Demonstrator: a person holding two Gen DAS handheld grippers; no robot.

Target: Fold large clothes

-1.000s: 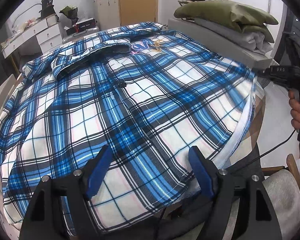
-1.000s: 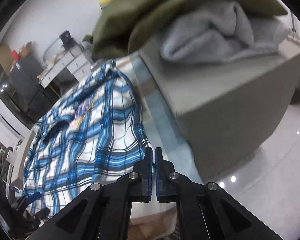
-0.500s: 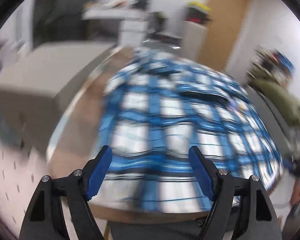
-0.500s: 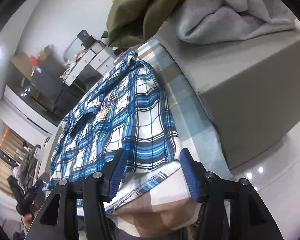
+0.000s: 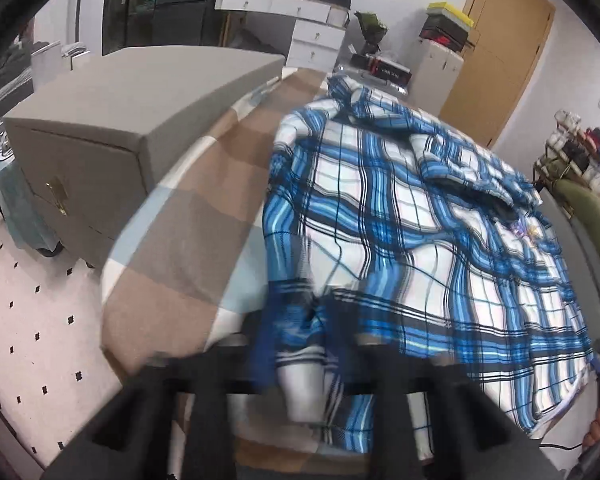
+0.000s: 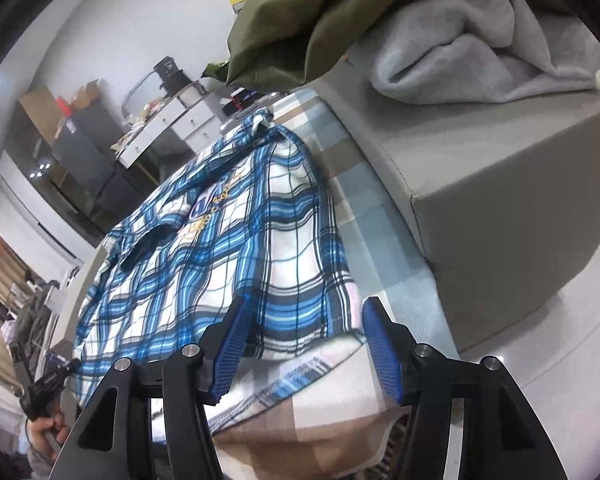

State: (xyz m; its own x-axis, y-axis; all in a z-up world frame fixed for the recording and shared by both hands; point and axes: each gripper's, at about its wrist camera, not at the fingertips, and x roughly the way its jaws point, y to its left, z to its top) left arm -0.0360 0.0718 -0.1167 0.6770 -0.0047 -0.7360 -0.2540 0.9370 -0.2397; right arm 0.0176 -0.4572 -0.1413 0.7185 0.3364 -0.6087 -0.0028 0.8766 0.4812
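Plaid shirt (image 5: 400,216) is lying spread flat, front up, on the checked-cloth bench (image 5: 204,208), with its hem at the near edge and its collar at the far end. It's sitting between two grey upholstered blocks (image 6: 500,184), and the right-hand block is carrying an olive garment (image 6: 300,12) and a grey one (image 6: 480,40).

Step in hand, as I read it: you're taking hold of the two hem corners to start the first fold.

Left claw (image 5: 300,344) is closing, and the near-left hem corner is bunching between its jaws. It's motion-blurred, but the cloth looks pinched there.

Right claw (image 6: 304,344) is standing spread, and the near-right hem corner is sitting between the blue pads (image 6: 232,344) with nothing pressing on it.

Next move calls for: closing the right claw on that corner, catching both layers, since the edge is curling under at that spot. Then lift both corners level and together, so the hem is travelling straight toward the collar and the body isn't skewing.
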